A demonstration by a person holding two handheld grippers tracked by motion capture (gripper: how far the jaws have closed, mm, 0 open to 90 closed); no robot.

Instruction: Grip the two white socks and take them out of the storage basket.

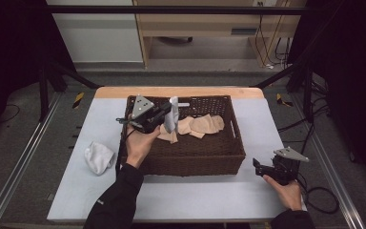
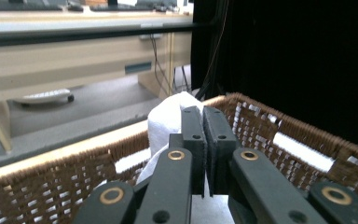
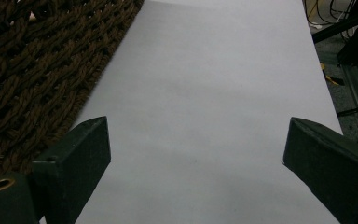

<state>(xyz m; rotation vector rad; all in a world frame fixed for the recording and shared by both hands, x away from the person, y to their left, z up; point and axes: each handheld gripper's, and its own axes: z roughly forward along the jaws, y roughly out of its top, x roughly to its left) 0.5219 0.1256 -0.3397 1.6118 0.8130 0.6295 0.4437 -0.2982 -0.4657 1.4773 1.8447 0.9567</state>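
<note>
Wicker, dark brown and woven, makes up the basket [image 1: 190,155] we see in the middle of the pale worktop [image 1: 181,195]. Our left tongs [image 1: 167,114] hang over its left half, jaws pressed together on a white cloth [image 1: 173,117] that dangles from them above the basket floor. In the left gripper view the two black jaws meet with barely a gap, and the cloth [image 2: 165,123] bunches up behind and to the left of them, with the basket's far wall [image 2: 279,135] beyond. Beige cloths [image 1: 198,125] lie crumpled inside the basket, just right of the hanging white one. Another white cloth [image 1: 98,157] sits balled on the worktop, outside the basket and near its left wall.

Our right tongs [image 1: 257,165] rest low near the basket's front right corner, apart from it. In the right gripper view their jaws stand wide apart with nothing between them, bare worktop [image 3: 214,107] ahead and the basket's weave [image 3: 37,70] at the left edge. A black sleeve [image 1: 119,200] covers our left forearm.
</note>
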